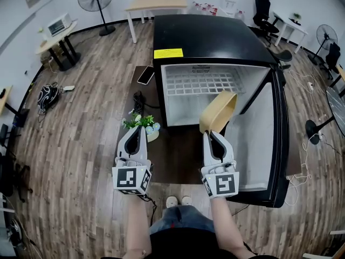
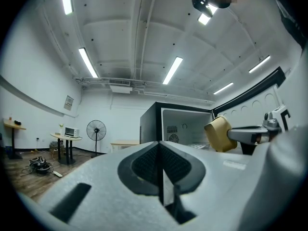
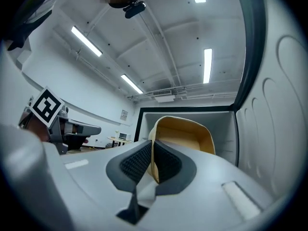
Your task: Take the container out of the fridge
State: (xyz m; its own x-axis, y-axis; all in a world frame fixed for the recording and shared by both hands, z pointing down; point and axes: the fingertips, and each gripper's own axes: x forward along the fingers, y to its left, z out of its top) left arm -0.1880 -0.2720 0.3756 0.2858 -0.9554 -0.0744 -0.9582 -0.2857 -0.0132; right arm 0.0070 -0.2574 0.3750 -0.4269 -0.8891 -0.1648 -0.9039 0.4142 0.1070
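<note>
One fridge (image 1: pixel 207 36) stands with its door open, and there are one tan container (image 1: pixel 218 111) and two grippers. The right gripper (image 1: pixel 211 134) is clamped on the container's wall, holding it tilted in the air just outside the fridge's open front. The left gripper (image 1: pixel 137 129), jaws together and empty, hovers apart from the container, to its left.

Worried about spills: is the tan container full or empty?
Empty: the right gripper grips the container by its wall, and its view shows only bare tan inside.
</note>
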